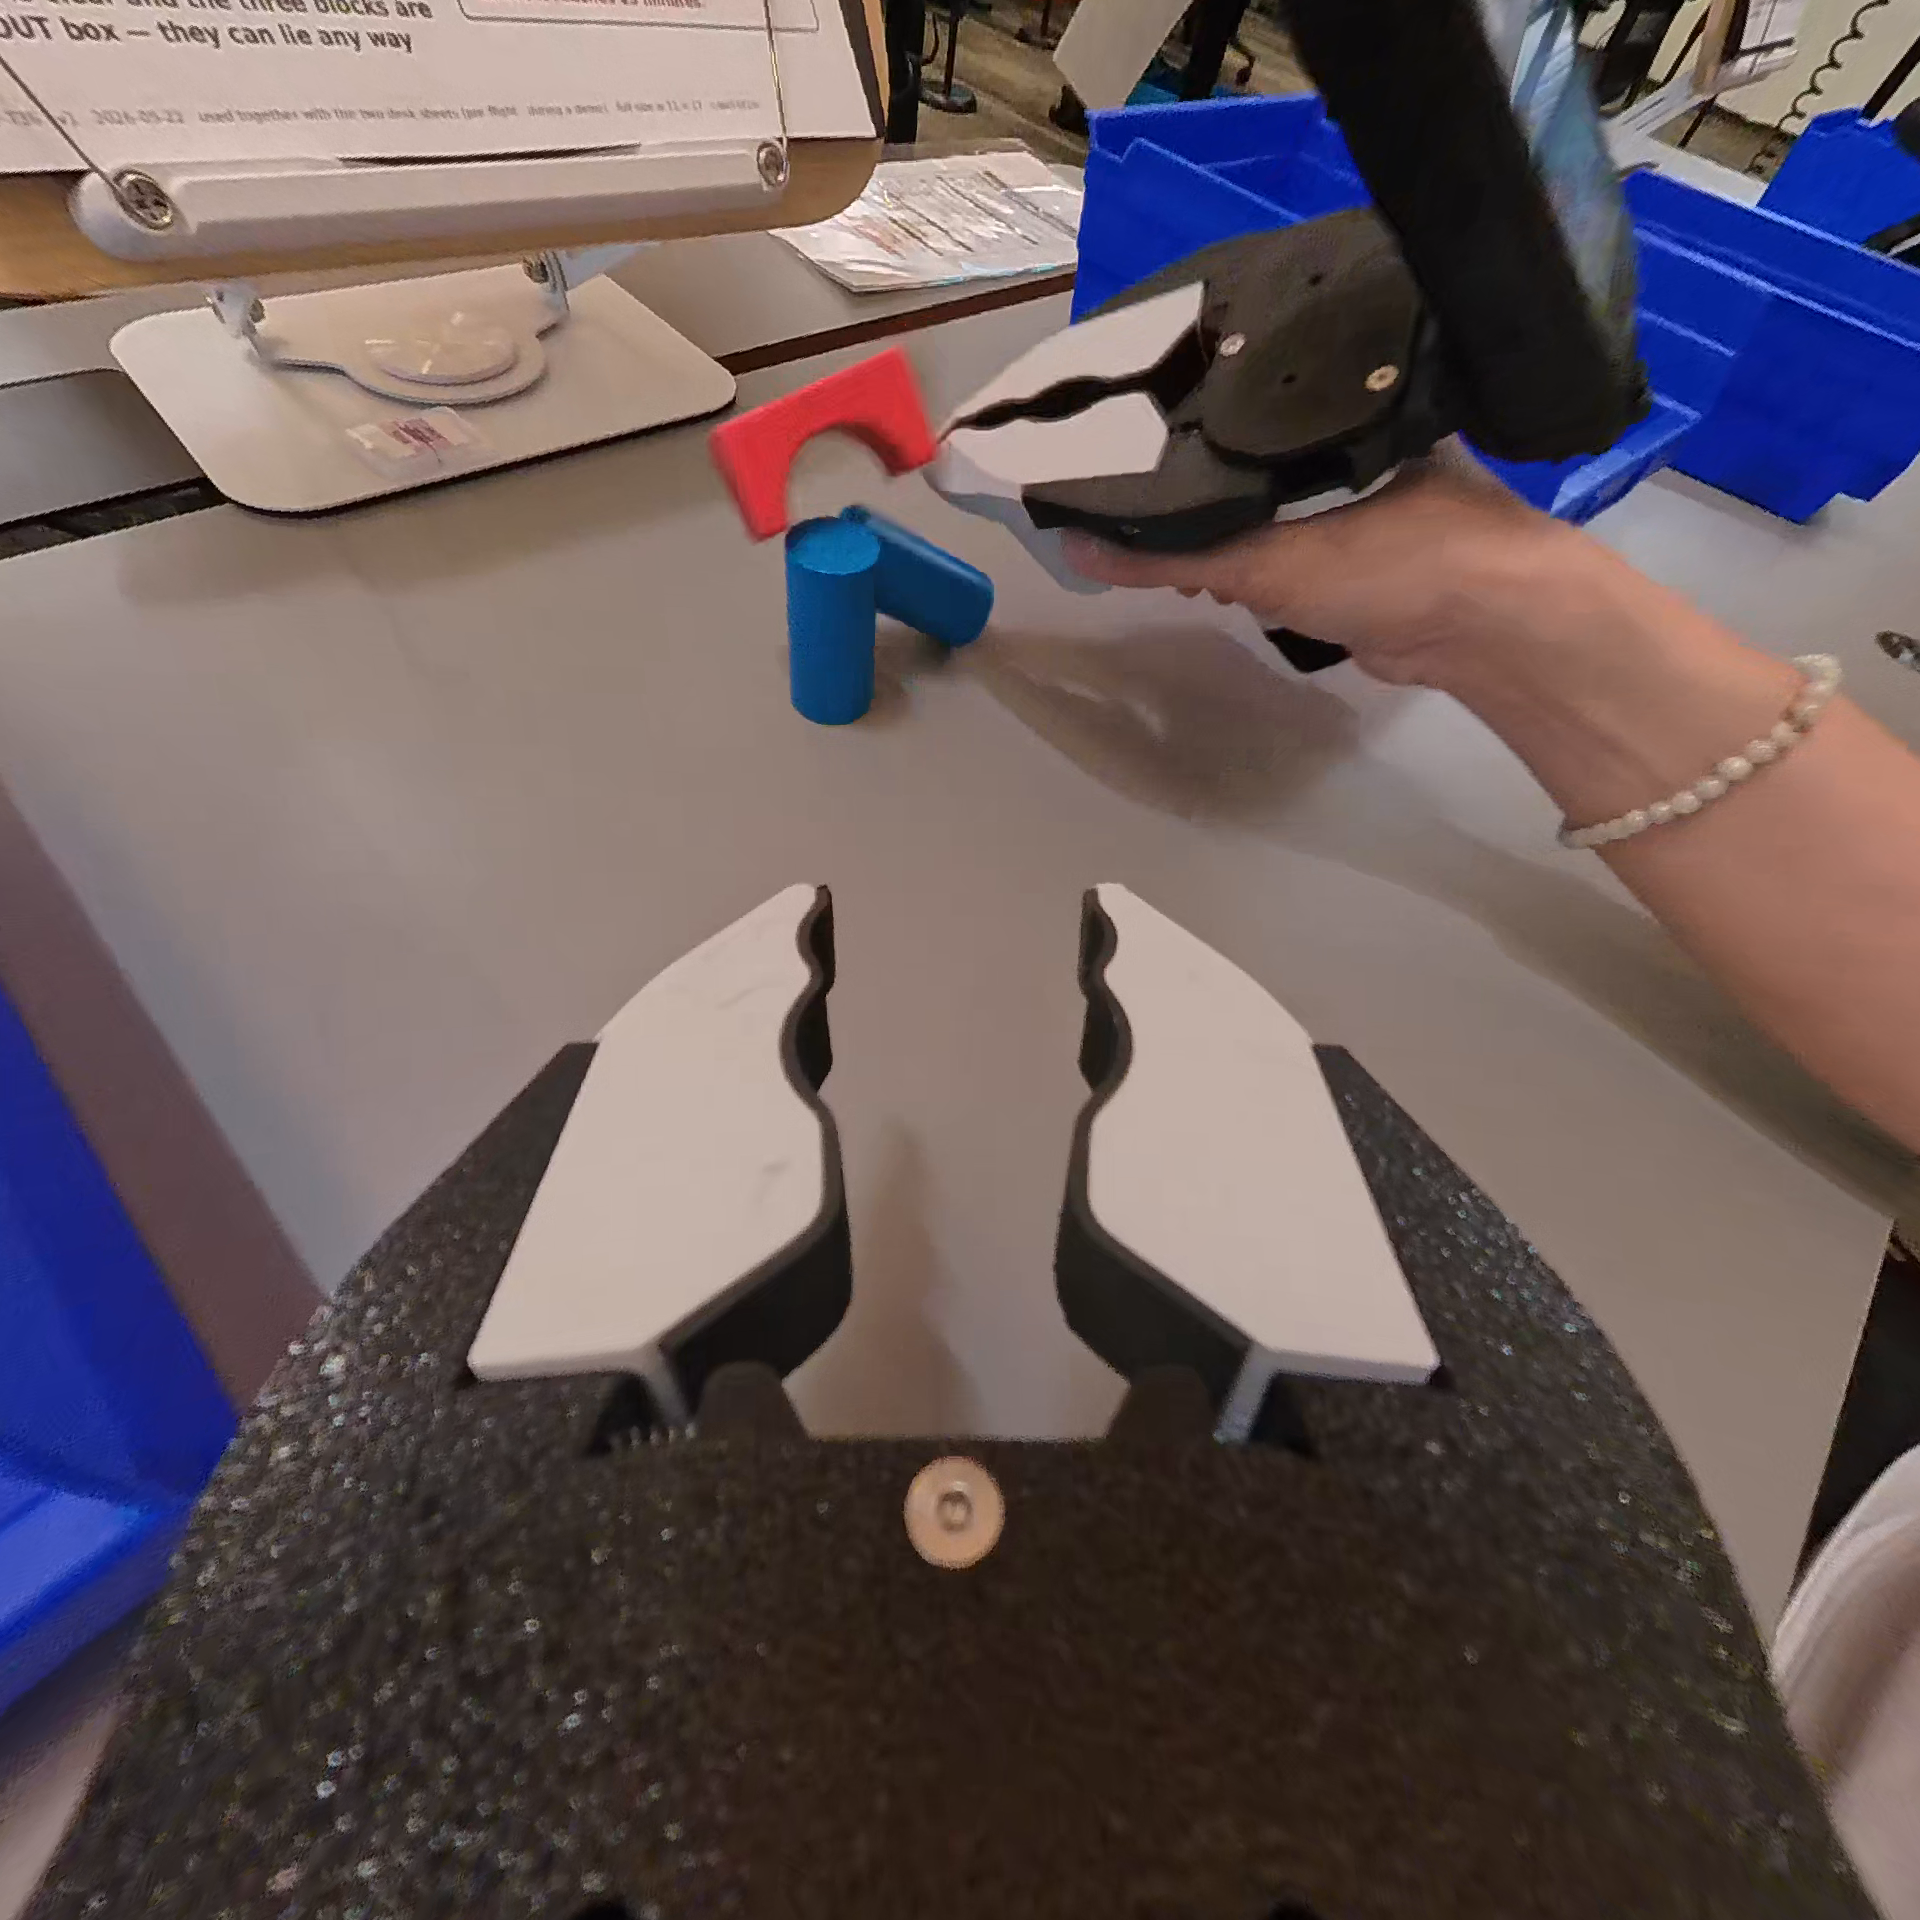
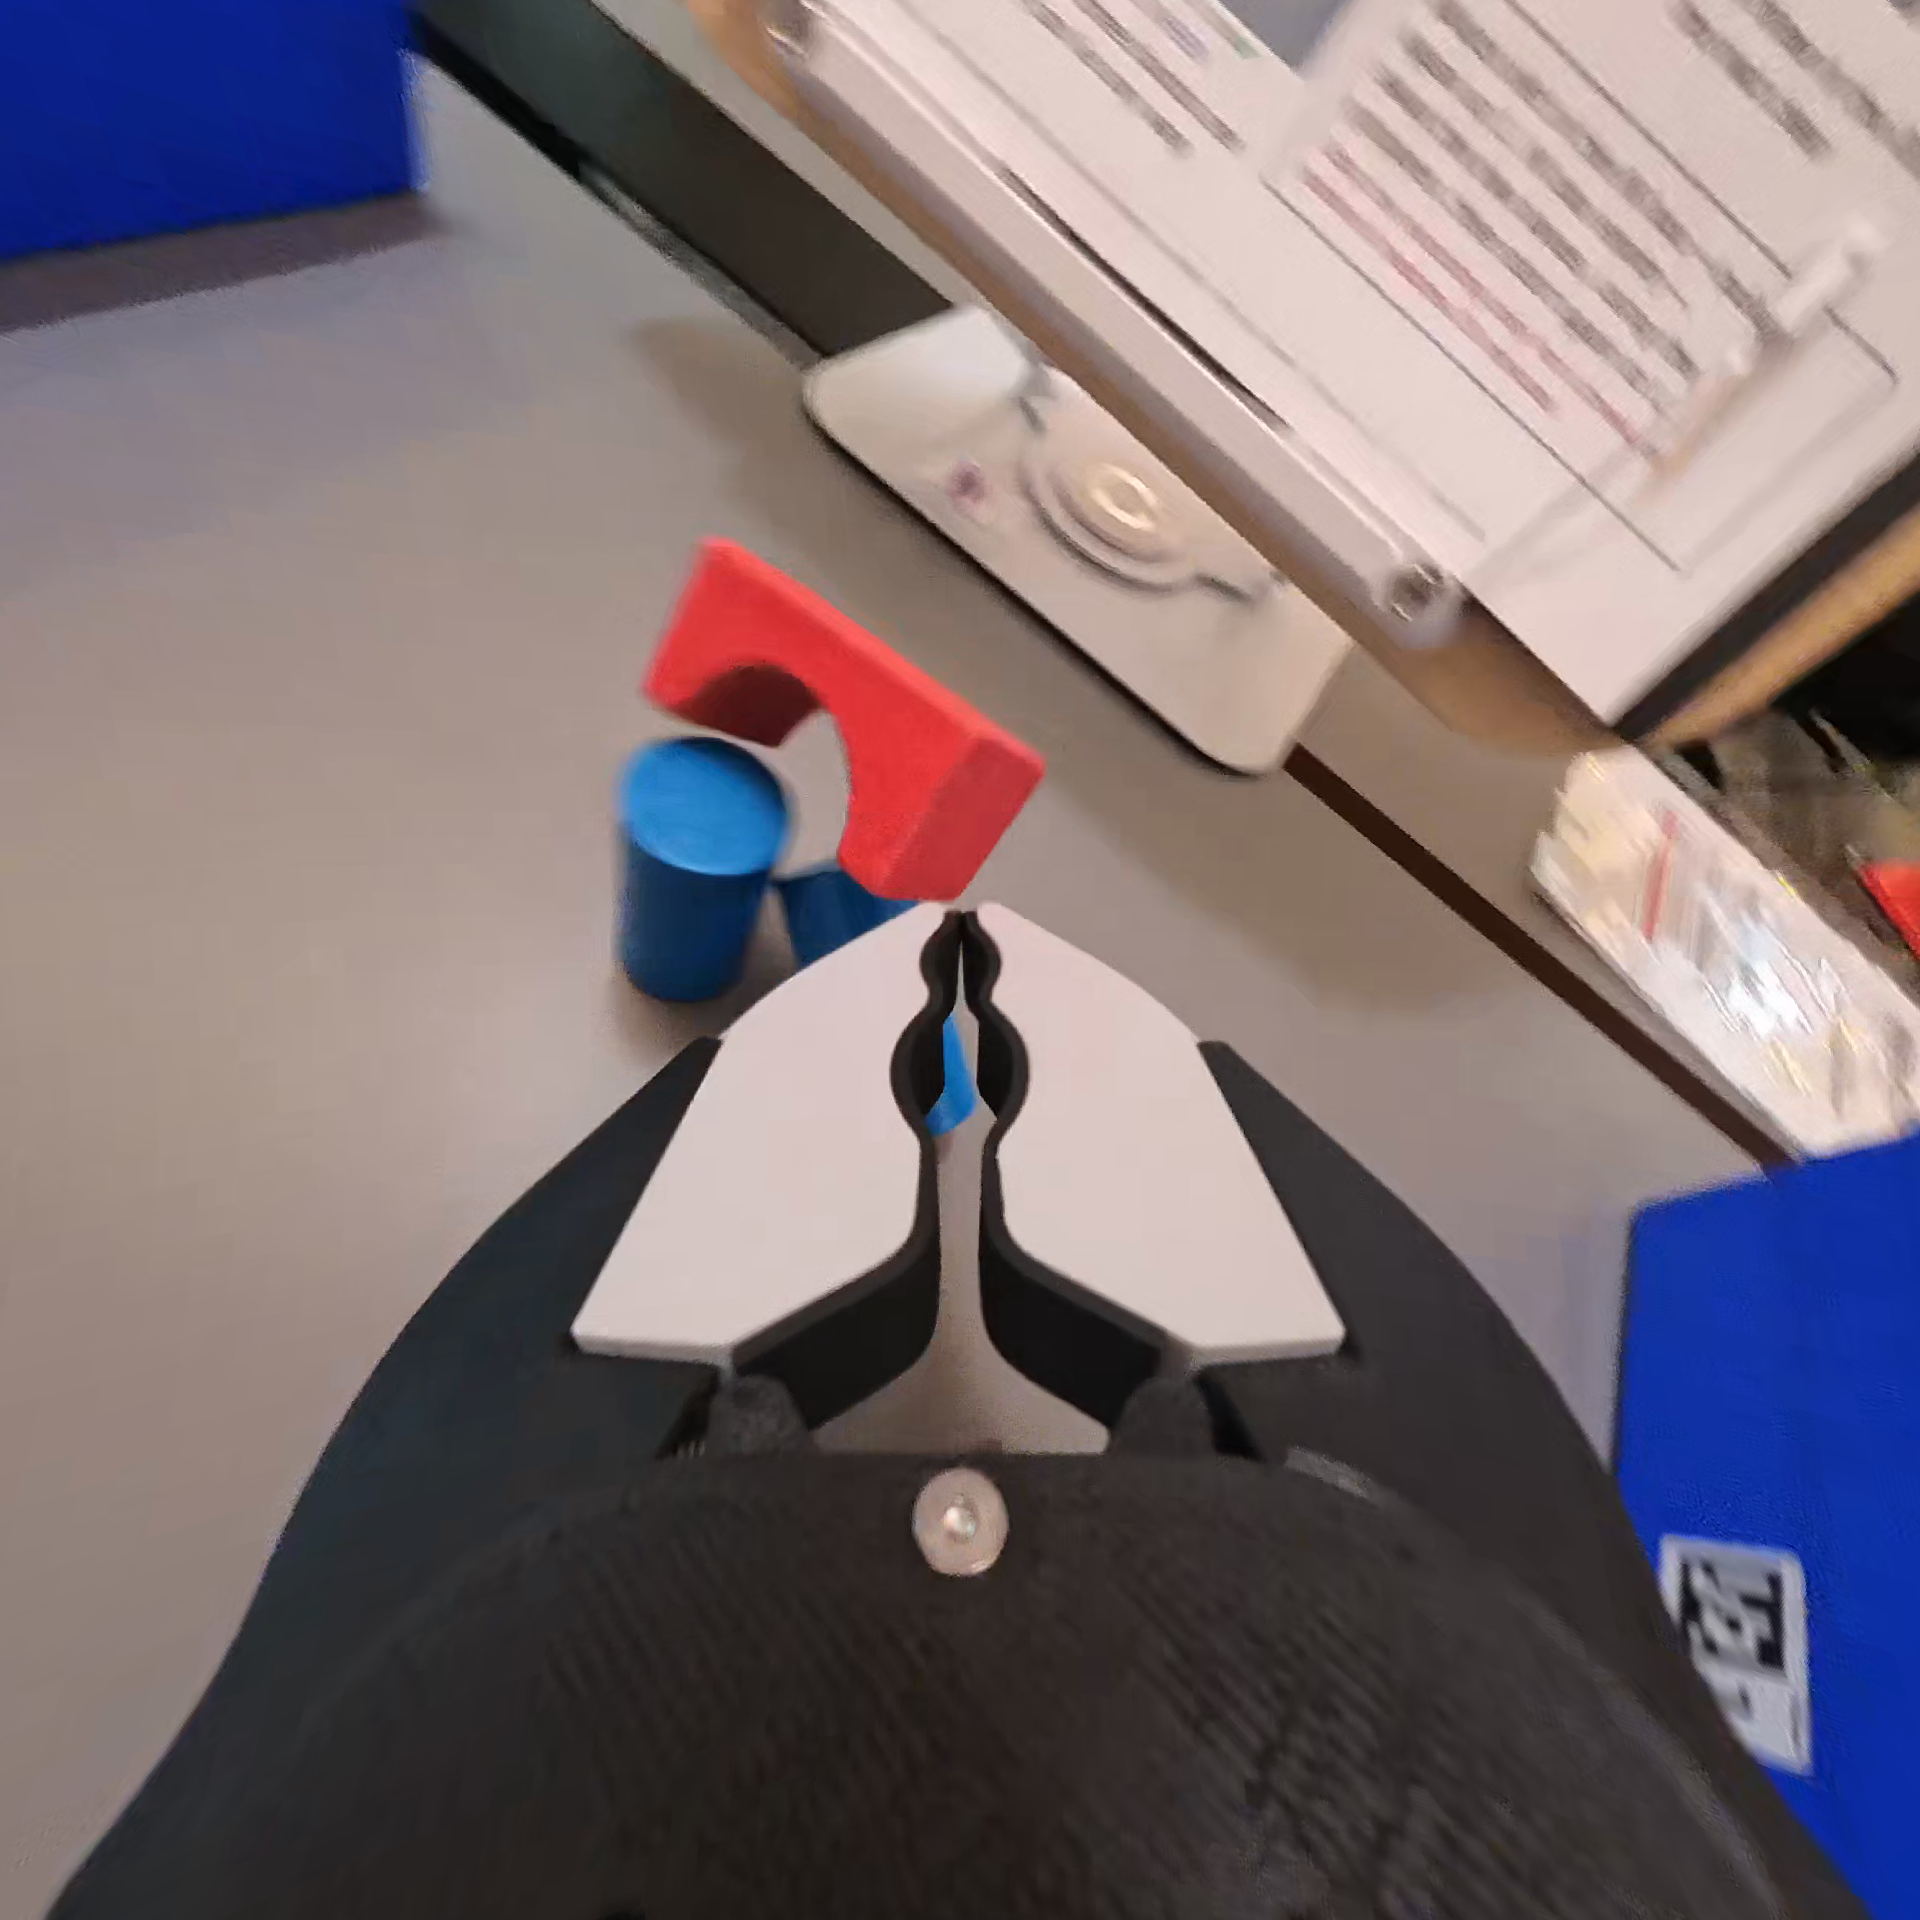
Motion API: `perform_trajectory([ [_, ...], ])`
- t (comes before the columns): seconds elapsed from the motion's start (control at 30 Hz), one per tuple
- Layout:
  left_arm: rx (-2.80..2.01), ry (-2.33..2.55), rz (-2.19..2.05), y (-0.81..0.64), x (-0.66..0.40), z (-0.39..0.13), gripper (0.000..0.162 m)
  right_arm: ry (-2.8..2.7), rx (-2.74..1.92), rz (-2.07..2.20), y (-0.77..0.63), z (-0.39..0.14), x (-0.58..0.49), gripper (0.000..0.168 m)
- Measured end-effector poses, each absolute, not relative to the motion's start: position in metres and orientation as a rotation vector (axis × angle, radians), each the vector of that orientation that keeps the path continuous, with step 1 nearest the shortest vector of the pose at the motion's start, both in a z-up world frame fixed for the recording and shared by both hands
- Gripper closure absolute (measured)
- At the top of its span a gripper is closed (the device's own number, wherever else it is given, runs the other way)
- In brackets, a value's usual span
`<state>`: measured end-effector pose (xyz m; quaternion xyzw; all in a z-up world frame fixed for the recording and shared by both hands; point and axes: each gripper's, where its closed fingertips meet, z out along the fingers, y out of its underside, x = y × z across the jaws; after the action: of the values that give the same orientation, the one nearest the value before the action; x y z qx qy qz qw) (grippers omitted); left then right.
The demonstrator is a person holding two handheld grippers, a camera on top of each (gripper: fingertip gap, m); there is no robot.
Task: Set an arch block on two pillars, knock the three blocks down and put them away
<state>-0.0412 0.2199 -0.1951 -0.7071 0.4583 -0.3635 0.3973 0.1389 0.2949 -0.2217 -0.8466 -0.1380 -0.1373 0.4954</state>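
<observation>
Red arch block hangs tilted just off the tip of my right hand-held gripper, whose jaws are nearly closed; whether they pinch its corner I cannot tell. One blue cylinder stands on the grey worktop, another leans beside it. My left hand-held gripper hovers open and empty. Blue bins hide their contents.

Black claw — grey fingers, pearl bracelet
</observation>
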Motion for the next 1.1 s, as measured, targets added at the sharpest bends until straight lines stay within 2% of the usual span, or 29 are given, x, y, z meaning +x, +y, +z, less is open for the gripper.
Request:
perform_trajectory([
  [0.13,-1.793,1.191,-0.904,0.217,-0.041,-0.199,0.117,-0.414,-2.02,-0.171,0.284,-0.207,0.114,0.168],
  [0.5,-1.807,1.228,-0.917,0.212,-0.038,-0.205,0.117,-0.314,-2.061,-0.221,0.272,-0.215,0.136,0.168],
  [0.63,-1.818,1.227,-0.922,0.212,-0.038,-0.207,0.117,-0.181,-2.082,-0.357,0.288,-0.223,0.152,0.168],
  [0.73,-1.831,1.224,-0.938,0.211,-0.037,-0.21,0.117,-0.258,-2.108,-0.38,0.31,-0.237,0.139,0.168],
  [0.87,-1.842,1.217,-0.941,0.209,-0.039,-0.213,0.117,-0.598,-2.059,-0.171,0.322,-0.243,0.07,0.168],
  [0.97,-1.84,1.215,-0.925,0.209,-0.045,-0.214,0.117,-0.542,-1.992,-0.286,0.319,-0.222,0.077,0.167],
  [1.1,-1.856,1.205,-0.916,0.212,-0.052,-0.218,0.117,-0.451,-2.005,-0.226,0.306,-0.207,0.097,0.166],
])
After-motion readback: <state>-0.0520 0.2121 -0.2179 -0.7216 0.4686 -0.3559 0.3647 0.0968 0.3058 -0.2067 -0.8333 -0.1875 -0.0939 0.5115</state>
